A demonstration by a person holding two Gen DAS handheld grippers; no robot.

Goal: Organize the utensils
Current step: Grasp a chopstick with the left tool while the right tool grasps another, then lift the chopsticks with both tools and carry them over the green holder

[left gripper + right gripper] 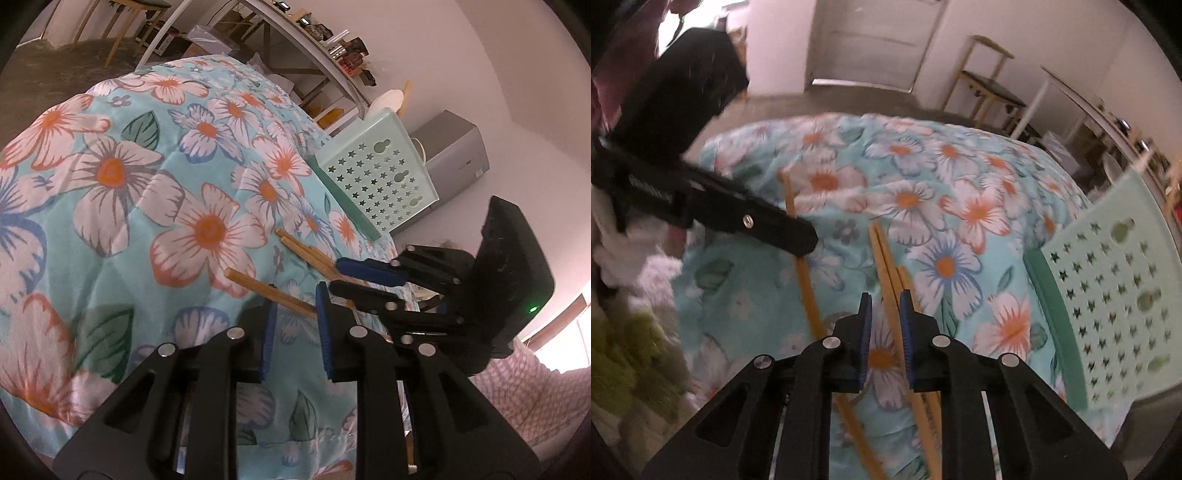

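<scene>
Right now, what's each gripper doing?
Left gripper: nearly closed over one chopstick; grip unclear.
Right gripper: narrow around paired chopsticks; grip unclear.

Both wrist views are aimed down, close over the floral cloth [155, 206]; chopsticks [886, 258] and mint basket [380, 177] are shared.

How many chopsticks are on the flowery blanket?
3. One lone chopstick lies left, under the left tongs. Two more, a pair, lie side by side between the right tongs. More may be hidden beneath the tongs.
</scene>
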